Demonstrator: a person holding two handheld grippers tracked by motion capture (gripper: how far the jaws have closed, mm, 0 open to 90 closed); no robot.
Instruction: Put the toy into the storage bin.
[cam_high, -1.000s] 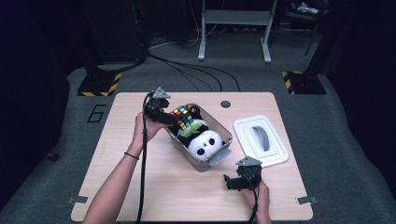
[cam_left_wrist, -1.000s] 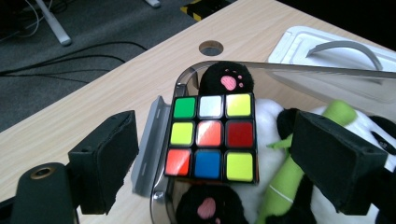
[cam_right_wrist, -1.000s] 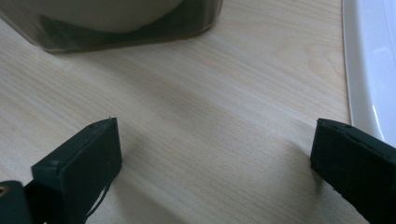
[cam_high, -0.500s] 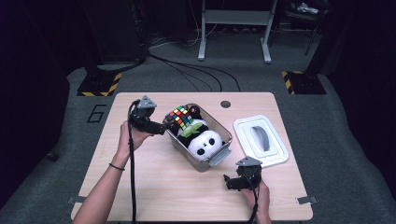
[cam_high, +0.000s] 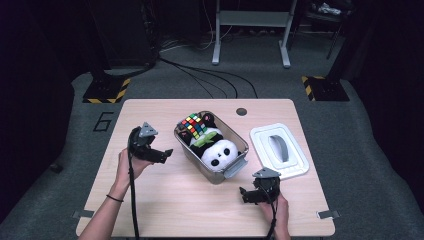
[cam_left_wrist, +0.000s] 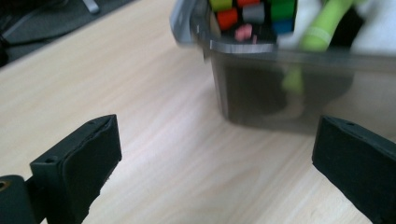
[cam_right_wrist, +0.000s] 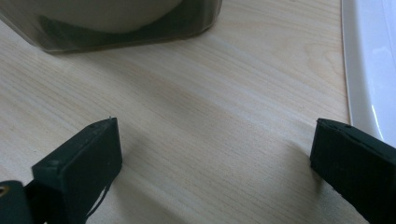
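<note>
A grey, clear-walled plastic bin (cam_high: 235, 167) is seen near the middle of the pale wooden desk (cam_high: 165, 200), set at an angle. Inside it lie a multicoloured puzzle cube (cam_high: 194, 125), a black-and-white plush panda (cam_high: 218, 154) and a green piece (cam_high: 204, 141) between them. The white rectangular lid with a grey handle (cam_high: 278, 151) rests flat on the desk just to the right of the bin.

The left gripper (cam_high: 159, 155) is held to the left of the bin, apart from it, pointing toward its wall. Its jaws have just been opening and are spread wide, with nothing between them; in the left gripper view the bin's near corner (cam_left_wrist: 280, 93) and the cube (cam_left_wrist: 254, 16) are seen ahead of them.

The right gripper (cam_high: 246, 194) is held low over the desk in front of the bin's near end, close to the lid's corner. Its jaws are spread wide and empty; bare wood is seen between them, with the lid's edge (cam_right_wrist: 364, 70) at the right.
</note>
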